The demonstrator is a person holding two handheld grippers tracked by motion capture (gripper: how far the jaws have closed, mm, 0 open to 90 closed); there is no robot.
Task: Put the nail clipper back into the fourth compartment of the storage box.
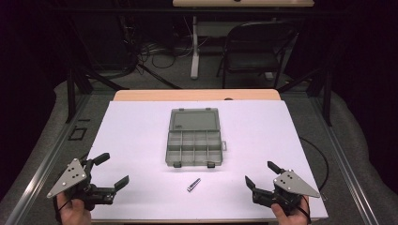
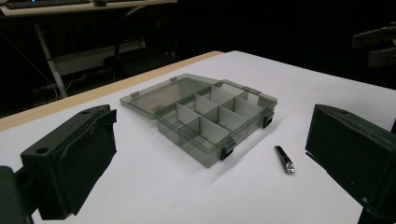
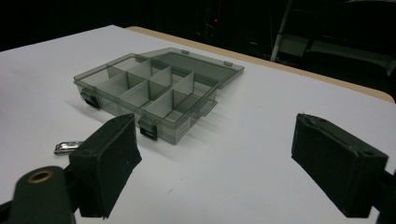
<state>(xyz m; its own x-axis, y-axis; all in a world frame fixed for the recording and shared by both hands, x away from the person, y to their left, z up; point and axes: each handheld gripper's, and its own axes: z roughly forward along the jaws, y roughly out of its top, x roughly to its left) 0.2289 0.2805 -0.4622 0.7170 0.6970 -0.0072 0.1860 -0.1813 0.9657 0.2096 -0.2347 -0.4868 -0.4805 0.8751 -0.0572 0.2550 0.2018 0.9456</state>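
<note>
A smoky clear compartment box point(image 1: 194, 146) lies open mid-table, its lid point(image 1: 195, 120) flat behind it; the compartments look empty point(image 2: 215, 116) point(image 3: 144, 91). A small metal nail clipper point(image 1: 193, 185) lies on the white sheet just in front of the box point(image 2: 284, 159) point(image 3: 67, 147). My left gripper point(image 1: 111, 169) is held at the near left corner, jaws wide open, nothing between them point(image 2: 210, 158). My right gripper point(image 1: 261, 173) is held at the near right, also open and empty point(image 3: 210, 154). Both are well clear of box and clipper.
A white sheet point(image 1: 141, 136) covers the wooden table point(image 1: 197, 95). Beyond the far edge stand a folding chair point(image 1: 256, 47), a desk leg point(image 1: 195, 47) and floor cables. Metal frame rails point(image 1: 37, 164) run along both sides.
</note>
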